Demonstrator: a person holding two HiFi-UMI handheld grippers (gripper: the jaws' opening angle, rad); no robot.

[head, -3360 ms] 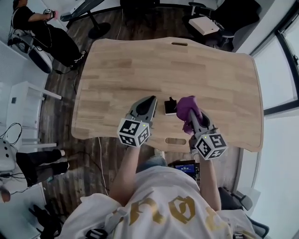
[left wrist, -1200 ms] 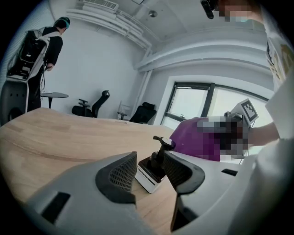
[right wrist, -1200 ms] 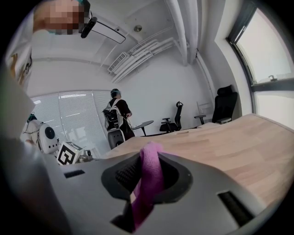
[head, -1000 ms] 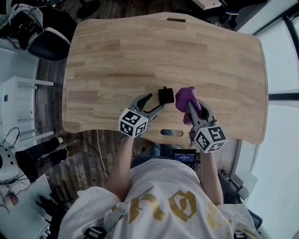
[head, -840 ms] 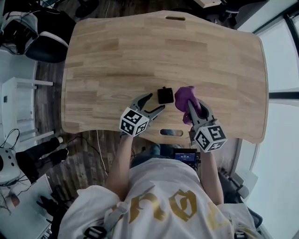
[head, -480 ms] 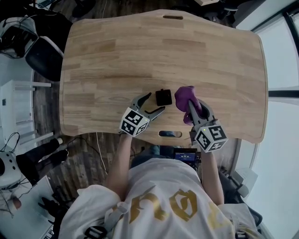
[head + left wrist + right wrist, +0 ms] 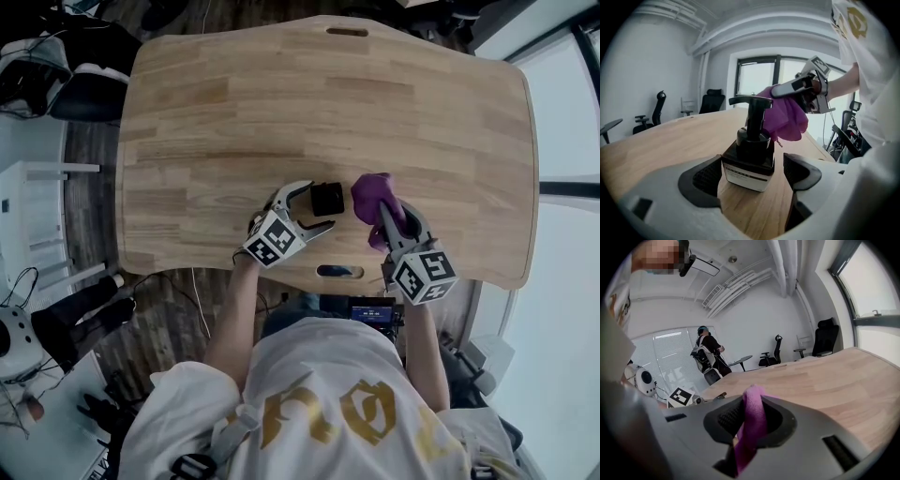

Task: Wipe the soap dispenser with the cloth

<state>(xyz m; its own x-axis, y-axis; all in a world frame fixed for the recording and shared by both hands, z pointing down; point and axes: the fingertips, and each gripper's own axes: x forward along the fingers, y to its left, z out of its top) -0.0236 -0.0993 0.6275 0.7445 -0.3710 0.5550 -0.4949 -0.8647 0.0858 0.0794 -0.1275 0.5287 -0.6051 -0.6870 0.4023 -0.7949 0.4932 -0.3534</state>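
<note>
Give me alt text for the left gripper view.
A black soap dispenser stands on the wooden table between the opening jaws of the left hand-held gripper. Behind it, the right hand-held gripper holds a purple cloth.

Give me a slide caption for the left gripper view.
Left gripper, jaws opening, straddles the soap dispenser; right gripper holds the purple cloth behind it.

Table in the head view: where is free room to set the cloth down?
Free: the whole far half of the table, beyond the soap dispenser, and the strips toward its left and right edges. Crowded: the near middle, where the left gripper, its jaws opening, straddles the dispenser and the right gripper holds the cloth beside it.
</note>
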